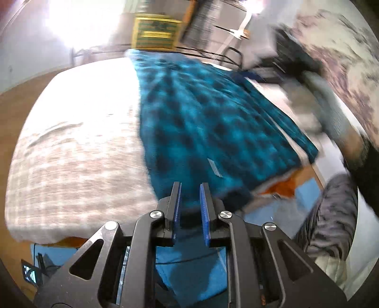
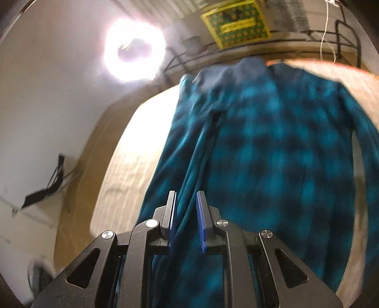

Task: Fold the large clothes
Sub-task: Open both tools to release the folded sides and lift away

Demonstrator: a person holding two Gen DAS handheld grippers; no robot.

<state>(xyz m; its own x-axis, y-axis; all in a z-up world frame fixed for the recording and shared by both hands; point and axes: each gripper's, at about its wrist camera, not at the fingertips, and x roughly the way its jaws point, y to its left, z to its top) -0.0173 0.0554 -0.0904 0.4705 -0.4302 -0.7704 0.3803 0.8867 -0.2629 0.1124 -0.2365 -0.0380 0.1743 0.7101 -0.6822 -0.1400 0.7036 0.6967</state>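
A teal and black plaid shirt (image 1: 208,113) lies spread lengthwise on a bed with a pale checked cover (image 1: 78,154). My left gripper (image 1: 190,187) is partly open at the shirt's near hem, with cloth between its blue pads; the jaws stand apart. In the right wrist view the same shirt (image 2: 272,147) lies with its collar far from me. My right gripper (image 2: 186,196) is partly open, and a folded edge of the shirt runs between its blue pads. Both views are blurred by motion.
A metal bed frame (image 2: 260,46) stands at the far end, with a yellow and green patterned cloth (image 2: 236,22) behind it. A bright lamp (image 2: 133,49) glares on the left wall. A person's leg (image 1: 331,213) stands at the bed's right side.
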